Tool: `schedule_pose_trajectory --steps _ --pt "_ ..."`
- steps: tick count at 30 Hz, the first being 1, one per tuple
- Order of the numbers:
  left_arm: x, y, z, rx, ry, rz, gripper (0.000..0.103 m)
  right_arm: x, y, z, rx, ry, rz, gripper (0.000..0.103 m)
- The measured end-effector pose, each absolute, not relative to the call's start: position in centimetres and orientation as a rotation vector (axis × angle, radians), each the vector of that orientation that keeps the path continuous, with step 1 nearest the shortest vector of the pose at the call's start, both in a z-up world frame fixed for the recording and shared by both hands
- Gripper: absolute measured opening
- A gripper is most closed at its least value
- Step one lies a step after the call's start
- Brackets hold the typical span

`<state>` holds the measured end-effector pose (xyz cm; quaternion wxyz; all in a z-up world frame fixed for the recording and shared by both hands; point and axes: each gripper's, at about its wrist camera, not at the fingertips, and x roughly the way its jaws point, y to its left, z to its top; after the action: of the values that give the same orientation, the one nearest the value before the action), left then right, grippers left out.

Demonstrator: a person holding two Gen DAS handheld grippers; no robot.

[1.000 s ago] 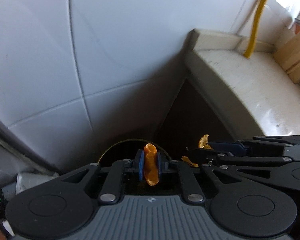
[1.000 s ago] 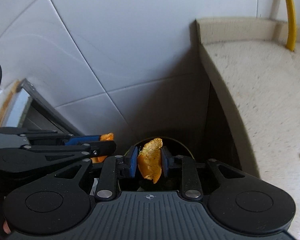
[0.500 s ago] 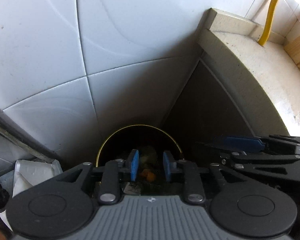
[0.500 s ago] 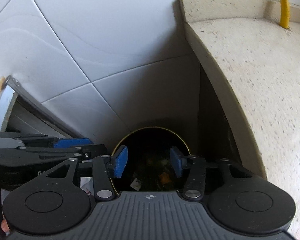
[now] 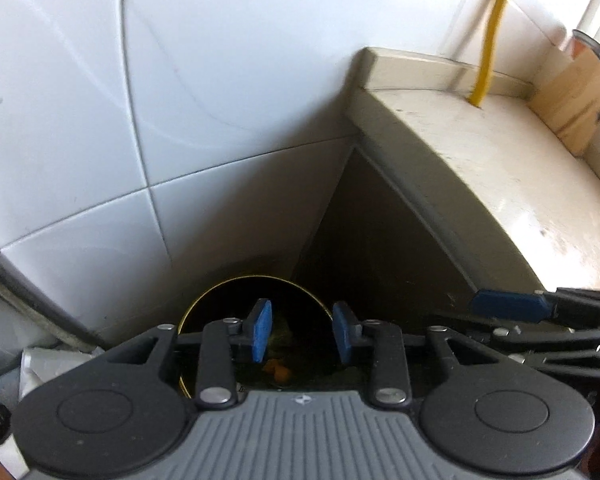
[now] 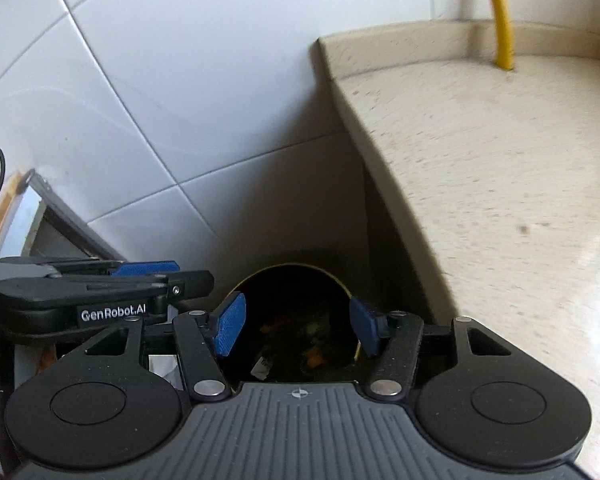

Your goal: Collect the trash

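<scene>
A dark round trash bin (image 5: 204, 300) with a thin yellow rim stands on the floor in the corner, below both grippers. Orange peel pieces (image 5: 278, 369) lie inside it among other scraps. My left gripper (image 5: 302, 334) hangs open right above the bin mouth with nothing between its blue pads. In the right wrist view the same bin (image 6: 340, 280) shows orange scraps (image 6: 312, 356) at its bottom, and my right gripper (image 6: 298, 326) is open wide and empty over it. The left gripper (image 6: 144, 270) appears there from the side, at left.
White wall tiles (image 5: 220, 100) rise behind the bin. A beige stone counter (image 6: 500, 180) runs along the right, with a yellow hose (image 6: 500, 12) at its back. A cardboard box (image 5: 572, 100) stands on the counter's far end. White paper (image 5: 48, 364) lies on the floor, left.
A second ago each gripper was shut on an orange peel piece. Both opened and the peels fell into the bin. Since then both grippers have tilted up slightly and spread wider.
</scene>
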<state>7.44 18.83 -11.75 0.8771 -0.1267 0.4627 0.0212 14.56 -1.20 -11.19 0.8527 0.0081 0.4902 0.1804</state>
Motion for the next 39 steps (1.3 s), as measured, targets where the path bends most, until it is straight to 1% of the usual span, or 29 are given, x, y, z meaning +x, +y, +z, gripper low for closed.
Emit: schedule_pose_trajectory --steps 12,15,17,19,21,25,27,28,29,39 --pt "4.8 18.3 -9.6 -0.199 0.925 0.045 0.039 11.1 -1.9 -9.7 0.038 0.965 0.293 0.070" --pt "4.1 18.0 -9.2 -0.166 0.913 0.048 0.041 9.9 -1.6 -9.1 0.037 0.940 0.279 0.074" --pt "3.7 17.8 -9.0 -0.155 0.908 0.049 0.044 9.0 -1.4 -8.5 0.022 0.914 0.271 0.075" --pt "3.3 17.6 -8.8 -0.155 0.901 0.043 0.044 8.2 -1.0 -8.0 -0.015 0.884 0.248 0.078" --pt "3.0 17.4 -8.7 -0.157 0.896 0.045 0.045 7.6 -0.9 -7.6 -0.045 0.863 0.229 0.078" --pt "2.3 16.8 -7.9 -0.177 0.898 0.050 0.045 6.8 -1.6 -6.8 -0.029 0.852 0.225 0.082" --pt "1.8 16.3 -7.2 -0.171 0.885 0.052 0.047 6.5 -1.9 -6.4 -0.032 0.844 0.225 0.084" --pt "1.6 15.9 -6.9 -0.162 0.879 0.055 0.049 6.4 -2.2 -6.2 -0.035 0.841 0.229 0.085" --pt "1.5 15.6 -6.6 -0.156 0.874 0.060 0.051 6.2 -2.4 -6.1 -0.037 0.838 0.232 0.085" --pt "0.5 12.3 -4.9 -0.169 0.838 0.120 0.053 4.8 -5.2 -5.6 -0.048 0.837 0.257 0.086"
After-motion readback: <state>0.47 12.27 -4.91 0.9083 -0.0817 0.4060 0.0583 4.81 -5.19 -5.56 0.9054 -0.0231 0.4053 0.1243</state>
